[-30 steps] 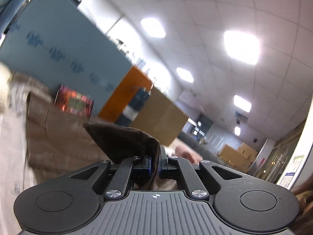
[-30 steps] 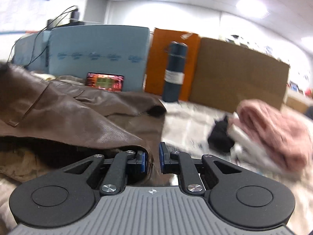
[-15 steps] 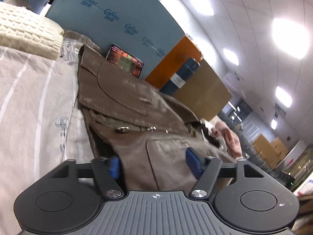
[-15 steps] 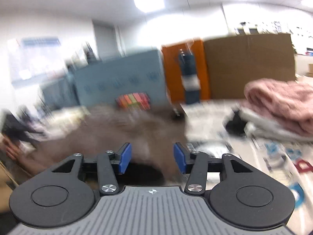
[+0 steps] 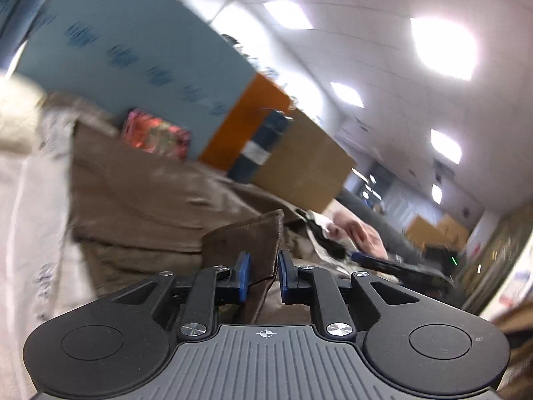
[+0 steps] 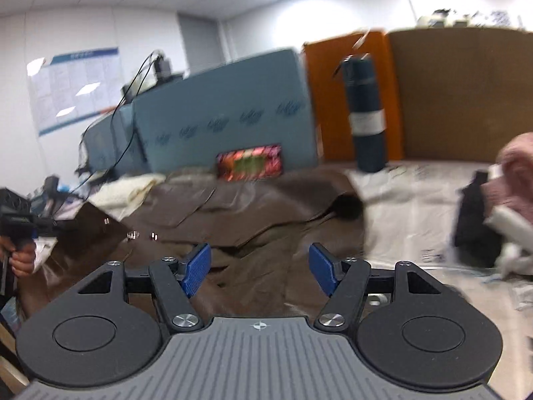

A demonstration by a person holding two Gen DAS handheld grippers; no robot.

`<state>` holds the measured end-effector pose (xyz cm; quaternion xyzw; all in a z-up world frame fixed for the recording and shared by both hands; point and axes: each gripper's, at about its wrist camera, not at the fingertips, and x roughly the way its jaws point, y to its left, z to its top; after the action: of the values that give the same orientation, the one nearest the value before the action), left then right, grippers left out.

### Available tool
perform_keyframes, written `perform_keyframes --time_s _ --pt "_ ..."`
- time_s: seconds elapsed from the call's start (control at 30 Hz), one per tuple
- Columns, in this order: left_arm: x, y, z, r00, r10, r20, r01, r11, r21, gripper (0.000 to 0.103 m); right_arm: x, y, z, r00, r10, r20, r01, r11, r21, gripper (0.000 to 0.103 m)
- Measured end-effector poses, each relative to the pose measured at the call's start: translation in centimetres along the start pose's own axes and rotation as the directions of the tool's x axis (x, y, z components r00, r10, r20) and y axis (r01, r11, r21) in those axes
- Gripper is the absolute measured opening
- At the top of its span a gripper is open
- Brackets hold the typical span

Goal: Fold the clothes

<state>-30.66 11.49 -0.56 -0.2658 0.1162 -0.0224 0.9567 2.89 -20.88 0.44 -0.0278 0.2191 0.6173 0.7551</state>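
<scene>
A brown leather jacket lies spread on the pale printed table cover. In the left wrist view one stiff flap of the jacket stands up between the blue pads of my left gripper. Its jaws are closing and the pads touch the flap on both sides. The right wrist view shows that gripper at the far left, in a hand, with the jacket corner raised. My right gripper hovers over the jacket's near part. Its jaws are opening, with nothing pinched between them.
At the back stand a blue foam board, an orange panel, cardboard, a dark blue bottle and a lit phone. A pink garment and a black item lie right. A cream knit lies left.
The left gripper let go of the jacket, opened wide over it, then closed on a raised flap. The right gripper released the jacket, spread its jaws and swung left.
</scene>
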Motion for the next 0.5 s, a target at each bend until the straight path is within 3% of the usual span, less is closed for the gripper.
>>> perform_keyframes --time_s 0.1,0.2,0.27,0.3,0.33,0.5 --pt "-0.3 -0.8 -0.2 0.999 0.032 -0.019 -0.032 0.999 0.036 0.016 1.4 0.3 -0.3 0.995 0.05 -0.082 -0.053 0.998 -0.028 0.062" --pt "-0.3 0.0 -0.5 0.988 0.152 -0.042 -0.152 0.988 0.008 0.019 1.7 1.1 -0.7 0.982 0.115 -0.15 -0.126 0.99 -0.064 0.061" --pt "-0.3 0.8 -0.5 0.976 0.211 -0.059 -0.213 0.977 -0.023 0.036 1.7 1.8 -1.1 0.971 0.146 -0.189 -0.167 0.981 -0.097 0.061" --pt "-0.1 1.2 -0.4 0.974 0.215 -0.068 -0.218 0.975 -0.043 0.053 1.6 2.1 -1.3 0.967 0.155 -0.204 -0.179 0.978 -0.108 0.061" --pt "0.1 1.6 -0.4 0.976 0.202 -0.076 -0.207 0.976 -0.065 0.061 1.5 2.3 -1.5 0.963 0.16 -0.215 -0.187 0.976 -0.114 0.061" --pt "2.5 2.7 0.2 0.968 0.213 -0.134 -0.223 0.973 -0.065 0.058 1.2 2.0 -1.7 0.962 0.19 -0.196 -0.206 0.976 -0.068 0.058"
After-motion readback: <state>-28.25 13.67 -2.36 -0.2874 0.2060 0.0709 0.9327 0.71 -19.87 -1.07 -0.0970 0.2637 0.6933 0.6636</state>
